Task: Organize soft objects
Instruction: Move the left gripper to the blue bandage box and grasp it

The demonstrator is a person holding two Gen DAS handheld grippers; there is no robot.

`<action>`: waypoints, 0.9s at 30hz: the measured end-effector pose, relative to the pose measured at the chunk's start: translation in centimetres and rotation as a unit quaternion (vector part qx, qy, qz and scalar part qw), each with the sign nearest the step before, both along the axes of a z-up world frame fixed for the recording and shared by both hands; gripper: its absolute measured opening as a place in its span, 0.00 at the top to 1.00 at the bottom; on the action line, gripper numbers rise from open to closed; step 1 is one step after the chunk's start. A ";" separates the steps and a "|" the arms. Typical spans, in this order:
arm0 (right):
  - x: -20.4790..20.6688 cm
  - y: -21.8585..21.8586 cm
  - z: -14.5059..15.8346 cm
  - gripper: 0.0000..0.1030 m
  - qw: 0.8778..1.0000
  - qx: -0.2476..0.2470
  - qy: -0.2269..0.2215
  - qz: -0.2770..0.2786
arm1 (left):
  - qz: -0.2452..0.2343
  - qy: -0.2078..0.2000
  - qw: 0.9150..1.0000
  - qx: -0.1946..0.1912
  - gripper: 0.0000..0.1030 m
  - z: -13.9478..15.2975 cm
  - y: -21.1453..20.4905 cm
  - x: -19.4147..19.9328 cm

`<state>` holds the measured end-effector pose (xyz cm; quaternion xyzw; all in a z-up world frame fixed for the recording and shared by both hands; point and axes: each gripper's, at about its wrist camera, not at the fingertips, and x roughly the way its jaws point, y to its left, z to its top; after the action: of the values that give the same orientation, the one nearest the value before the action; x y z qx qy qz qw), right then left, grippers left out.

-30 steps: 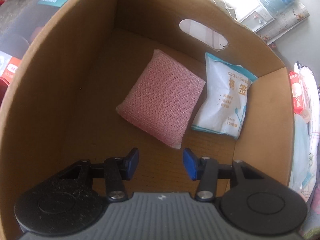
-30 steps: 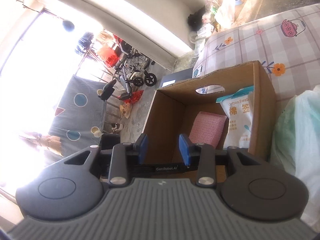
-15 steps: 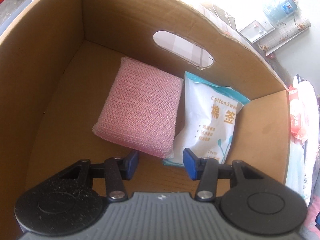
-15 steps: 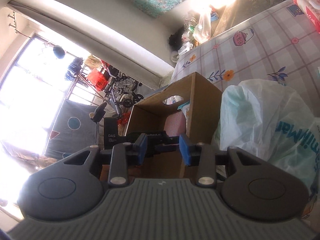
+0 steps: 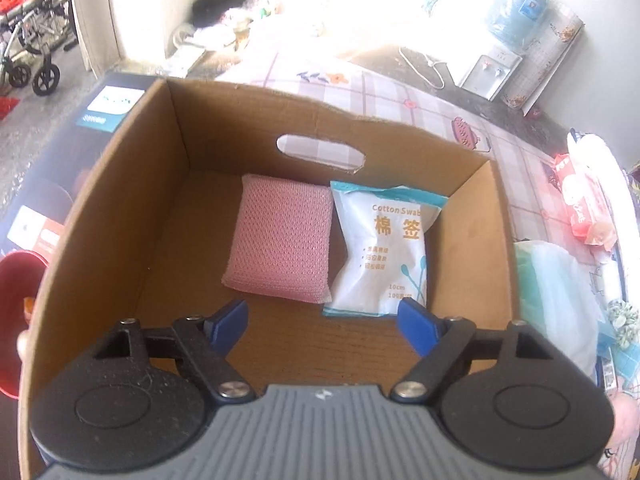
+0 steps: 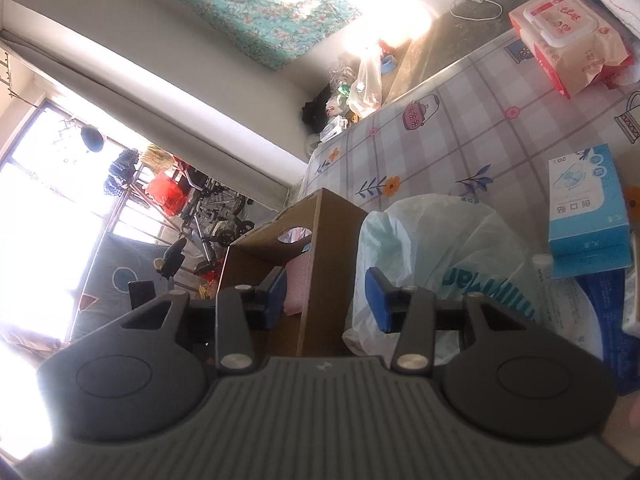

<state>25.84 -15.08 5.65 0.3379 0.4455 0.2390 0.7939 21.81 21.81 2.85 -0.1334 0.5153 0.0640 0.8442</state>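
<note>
Looking down from above the cardboard box (image 5: pixel 120 208), the left gripper (image 5: pixel 322 322) hangs over its near edge with the jaws spread wide and nothing between them; they have just been opening. On the box floor, towards the far wall with the handle slot, lie two soft things side by side and touching: a pink sponge (image 5: pixel 282 240) on the left and a white and blue cotton swab packet (image 5: pixel 390 248) on the right (its upper corner leans against the right wall of the box). Neither is touched by the blue fingertips (image 5: pixel 228 320). The box stands on a checked cloth (image 5: pixel 400 92) printed with flowers and teapots. To the right of the box sits a pale green plastic bag (image 5: pixel 556 296), and beyond it a pink wet wipes pack (image 5: pixel 582 210). The right gripper (image 6: pixel 326 292) is held outside the box, its jaws partly apart and empty, having just opened a little; in its view the box's side wall (image 6: pixel 324 272) lies between the two fingers and the plastic bag (image 6: pixel 440 252) is behind the right one. A light blue carton (image 6: pixel 588 208) rests on the cloth just beside the bag.
</note>
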 end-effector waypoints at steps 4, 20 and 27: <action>-1.0 -4.2 0.1 0.55 0.999 -0.013 -0.008 -0.038 | -0.025 -0.047 0.999 0.010 0.17 4.1 -2.5 -1.4; 3.7 -15.2 -7.0 0.53 0.990 -0.039 0.072 -0.116 | -0.299 -0.063 0.952 -0.010 0.14 2.9 -27.7 3.6; 8.2 -15.7 -12.5 0.56 0.985 -0.040 0.130 -0.105 | -0.327 0.021 0.945 -0.025 0.22 -3.0 -32.7 8.1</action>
<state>34.01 -30.77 -6.81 0.3790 0.5163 0.0901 0.7627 29.95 -10.90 -0.18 0.0224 0.5500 -0.2256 0.8038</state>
